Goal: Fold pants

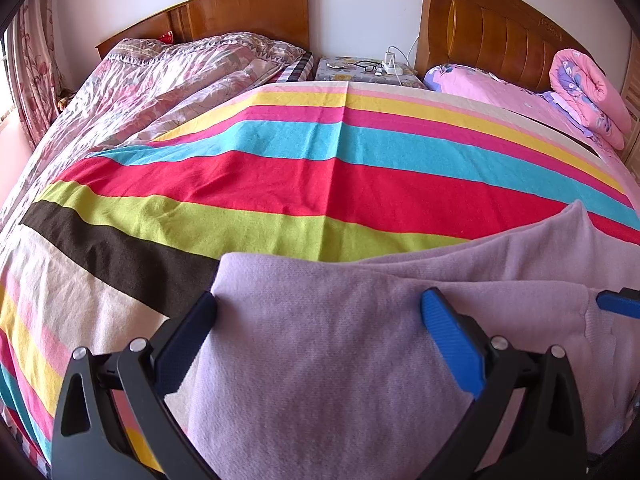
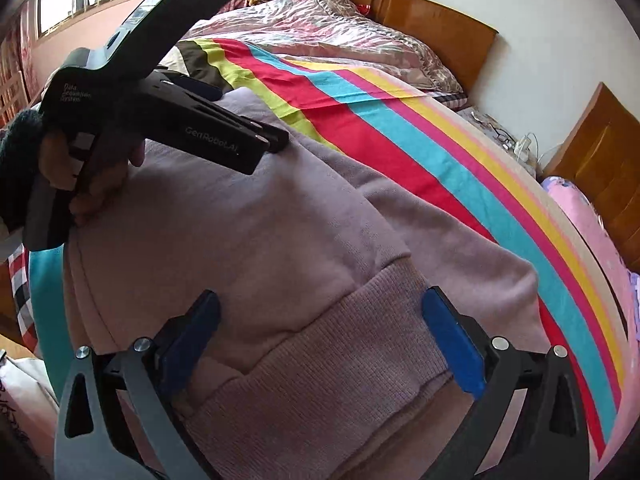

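Lilac pants (image 1: 328, 360) lie folded on the striped blanket (image 1: 280, 184) at the bed's near edge. In the left wrist view my left gripper (image 1: 320, 304) hovers over the pants' left end, jaws wide apart, nothing pinched. A blue fingertip of the right gripper (image 1: 618, 304) pokes in from the right edge. In the right wrist view my right gripper (image 2: 322, 302) stands open above the pants' ribbed band (image 2: 340, 344), one pad on either side of it. A hand (image 2: 92, 176) holds the left gripper (image 2: 240, 120) over the pants (image 2: 248, 232) at upper left.
A floral quilt (image 1: 160, 80) is heaped at the back left by a wooden headboard (image 1: 248, 12). A nightstand (image 1: 360, 70) with glasses and a charger stands between the beds. A second bed with pink bedding (image 1: 520, 96) and a rolled pink quilt (image 1: 584, 88) sits at right.
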Demonstrator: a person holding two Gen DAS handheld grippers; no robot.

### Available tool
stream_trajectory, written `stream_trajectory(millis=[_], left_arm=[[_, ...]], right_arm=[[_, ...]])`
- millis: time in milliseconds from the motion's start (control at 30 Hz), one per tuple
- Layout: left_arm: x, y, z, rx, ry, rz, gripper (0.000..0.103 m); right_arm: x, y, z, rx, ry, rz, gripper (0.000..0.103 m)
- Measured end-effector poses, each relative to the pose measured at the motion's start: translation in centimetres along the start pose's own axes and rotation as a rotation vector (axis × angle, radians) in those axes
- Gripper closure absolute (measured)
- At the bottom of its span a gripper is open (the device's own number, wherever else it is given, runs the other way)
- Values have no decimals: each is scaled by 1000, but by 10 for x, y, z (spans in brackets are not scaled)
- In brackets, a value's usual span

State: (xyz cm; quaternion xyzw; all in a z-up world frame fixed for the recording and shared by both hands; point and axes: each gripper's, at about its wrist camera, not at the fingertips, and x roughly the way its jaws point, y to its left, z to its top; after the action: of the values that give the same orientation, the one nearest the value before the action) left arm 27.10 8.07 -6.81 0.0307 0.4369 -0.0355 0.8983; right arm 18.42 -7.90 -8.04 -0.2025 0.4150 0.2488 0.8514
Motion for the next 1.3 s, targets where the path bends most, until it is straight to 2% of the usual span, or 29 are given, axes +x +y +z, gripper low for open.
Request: stream_trajectory(millis=[67,133,233,333,467,533,567,600,633,767,800,867,900,967,1033,1067,1100,1133,1200,1300], left_arm=[[-9,1,-2,-8,-17,26,1],[-39,-1,-10,9,-93,64,1],[-93,2,-32,27,-187,-20,1],[-121,2,-61,60,-185,-77,1],[-112,-5,-103,87,-102,-82,1],[-97,-4,-121,84,-47,-34,1],[-93,-4,-128,93,-50,-21,1],[-95,-2,-134,108,-93,-24,1],[-95,-2,-136,117,-102,-22,1],[-97,1,-132,107,-72,0,1],[-105,-2,-131,106,-79,5,1],[-124,-9,-130,132,-132,-56,1],[-128,-14,-131,153,-141,-71,1],[-122,-27,-134,209,-114,-39,1],[-105,-31,-139,216,-58,-9,1],[-102,-27,-141,193,-53,-32,1],[-101,-23,-141,169,-52,-53,1],[-99,-21,-141,163,-45,-66,1],[-98,-21,-142,182,-48,-63,1],[-97,-22,-145,182,-53,-60,1]], right_arm=[[-13,-4,-2,38,0,-39,6],[-39,-1,-6,52,-63,-36,6],[-76,5,-19,64,-138,-31,5],[-87,11,-35,83,-142,-40,5],[-69,18,-55,130,-76,-8,5],[-59,25,-66,123,-22,-13,5],[-56,30,-73,105,10,-32,5],[-48,33,-80,82,52,-62,5],[-51,31,-89,103,29,-49,5],[-65,10,-116,244,31,22,5],[-73,10,-119,243,26,2,5],[-89,11,-126,236,5,-70,5],[-97,9,-131,248,-16,-78,5],[-104,-4,-146,310,-24,-104,5],[-102,-20,-169,383,5,-148,4],[-103,-28,-183,419,-1,-112,4],[-111,-32,-193,441,-63,-81,4],[-114,-34,-201,452,-76,-71,4],[-121,-28,-208,408,-68,-99,4],[-130,-20,-218,356,-49,-194,4]])
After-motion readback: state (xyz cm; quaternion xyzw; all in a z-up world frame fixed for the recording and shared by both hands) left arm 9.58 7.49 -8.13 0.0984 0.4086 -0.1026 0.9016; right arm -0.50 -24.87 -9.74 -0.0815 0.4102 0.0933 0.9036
